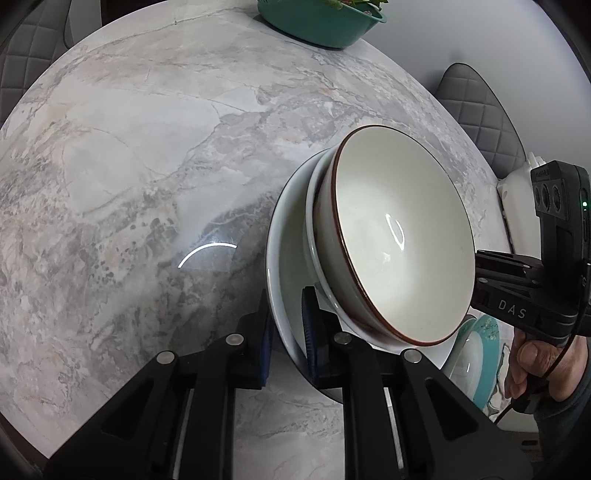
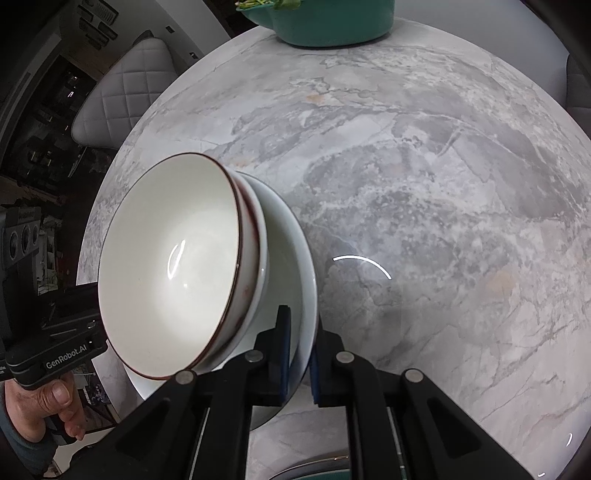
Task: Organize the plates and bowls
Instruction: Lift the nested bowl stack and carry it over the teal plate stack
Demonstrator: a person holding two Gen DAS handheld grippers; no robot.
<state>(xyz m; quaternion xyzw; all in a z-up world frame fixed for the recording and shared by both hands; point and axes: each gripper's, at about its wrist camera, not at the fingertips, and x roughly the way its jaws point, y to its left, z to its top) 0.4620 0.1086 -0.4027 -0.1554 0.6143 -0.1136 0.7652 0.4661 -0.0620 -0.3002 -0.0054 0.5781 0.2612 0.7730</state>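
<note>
A white bowl with a brown rim (image 1: 395,236) sits in a second white bowl (image 1: 314,236), both nested in a wide pale plate (image 1: 282,266). The stack is held above the marble table between both grippers. My left gripper (image 1: 290,343) is shut on the plate's rim on one side. My right gripper (image 2: 299,354) is shut on the plate's rim (image 2: 308,295) on the opposite side. The brown-rimmed bowl (image 2: 170,266) fills the left of the right wrist view.
The round marble table (image 1: 129,166) spreads beneath. A teal planter (image 1: 321,22) stands at its far edge, also in the right wrist view (image 2: 332,22). A teal patterned plate (image 1: 484,354) lies under the right hand. Quilted grey chairs (image 2: 122,92) surround the table.
</note>
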